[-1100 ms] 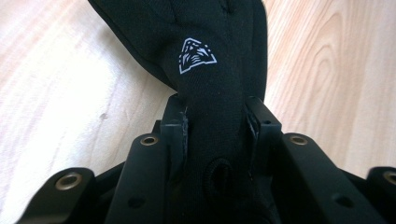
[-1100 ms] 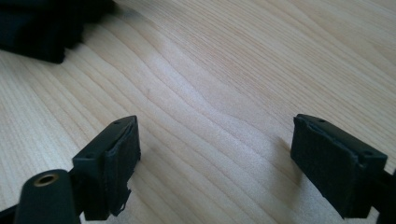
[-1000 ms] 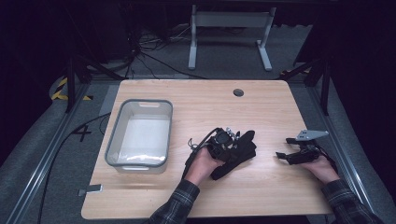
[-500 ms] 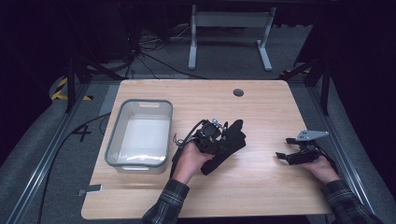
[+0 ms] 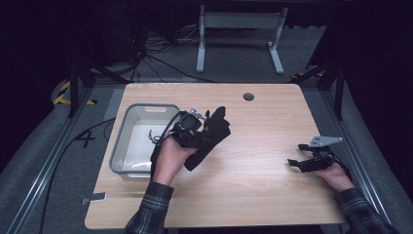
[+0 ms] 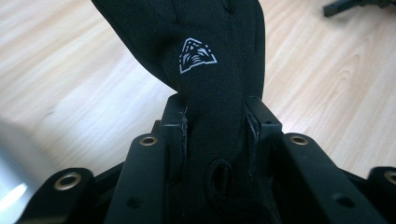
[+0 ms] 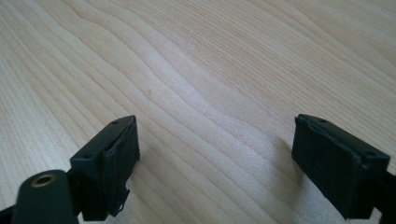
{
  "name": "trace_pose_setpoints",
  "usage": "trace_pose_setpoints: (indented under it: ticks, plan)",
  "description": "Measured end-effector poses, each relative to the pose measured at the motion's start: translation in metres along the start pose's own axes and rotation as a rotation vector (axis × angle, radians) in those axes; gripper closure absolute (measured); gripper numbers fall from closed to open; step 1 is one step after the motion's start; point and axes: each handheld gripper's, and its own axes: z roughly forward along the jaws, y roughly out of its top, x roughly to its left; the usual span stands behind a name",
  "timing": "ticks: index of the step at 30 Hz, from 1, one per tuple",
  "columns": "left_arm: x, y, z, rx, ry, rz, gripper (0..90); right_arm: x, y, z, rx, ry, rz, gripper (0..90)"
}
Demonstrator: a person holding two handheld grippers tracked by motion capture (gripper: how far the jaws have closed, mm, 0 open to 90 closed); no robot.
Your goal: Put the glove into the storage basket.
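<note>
A black glove (image 5: 214, 131) with a small white triangular logo (image 6: 197, 55) hangs above the table, just right of the bin. My left gripper (image 5: 195, 131) is shut on it: in the left gripper view both pads (image 6: 180, 128) press into the glove's cuff end and its fingers point away from me. My right gripper (image 5: 298, 155) rests low over the wood at the right side of the table. Its jaws stand wide apart, and only bare table (image 7: 210, 84) lies between the pads (image 7: 116, 158).
A clear plastic bin (image 5: 122, 146) stands at the table's left side, its inside pale. A small round cable hole (image 5: 249, 96) sits near the far edge. Beyond the table, a grey stand frame (image 5: 238, 19) and cables lie on the dark floor.
My left gripper has carried the glove leftward and upward, from the table's middle to beside the bin. The right gripper has stayed where it was.
</note>
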Motion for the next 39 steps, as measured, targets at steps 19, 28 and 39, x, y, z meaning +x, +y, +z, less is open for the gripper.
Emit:
trace_pose_setpoints:
  ticks: [19, 28, 39]
  plan:
    - [0.068, -0.057, -0.035, -0.031, 0.128, -0.148, 66.5, 0.000, 0.000, 0.000, 0.000, -0.004, 0.003, 15.6]
    - [0.095, -0.077, -0.028, -0.014, 0.156, -0.225, 66.4, 0.000, 0.000, 0.000, 0.000, -0.005, 0.003, 15.6]
    - [0.118, -0.088, -0.014, 0.051, 0.164, -0.273, 66.2, 0.000, 0.000, 0.000, 0.000, -0.007, 0.005, 15.6]
